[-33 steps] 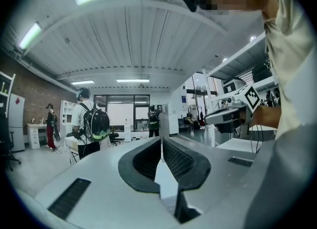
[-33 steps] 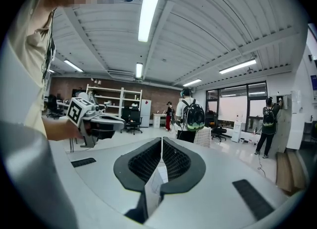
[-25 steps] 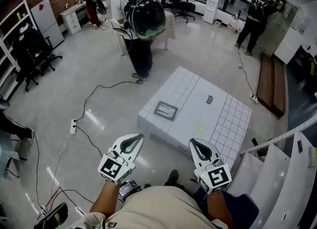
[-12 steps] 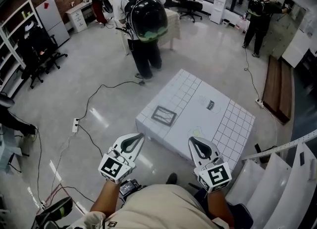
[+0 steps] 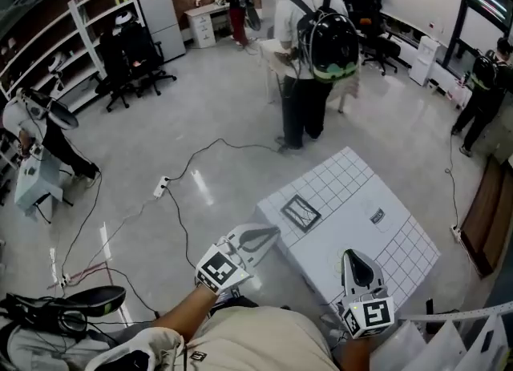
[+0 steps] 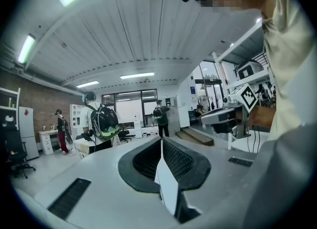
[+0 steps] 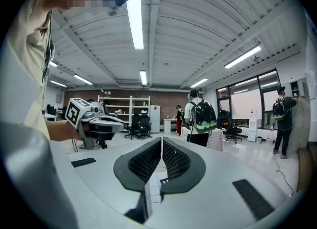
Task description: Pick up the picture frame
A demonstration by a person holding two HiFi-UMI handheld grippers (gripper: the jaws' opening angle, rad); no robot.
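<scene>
Approach step: nothing grasped yet.
Left hand-held gripper (image 5: 260,238) and right hand-held gripper (image 5: 357,264) have jaws together and empty. Beyond, the picture frame (image 5: 300,212) lies flat on the desk (image 5: 385,237). The next move likely calls for opening the jaws and reaching the frame edge.

The room was brightly and evenly lit by ceiling tube lights (image 7: 134,18), with daylight added through the windows (image 7: 247,102). Glare streaks were seen on the glossy floor (image 5: 200,187). Shadows were soft. Heavy fisheye bending and dark corners were noted in both gripper views.
</scene>
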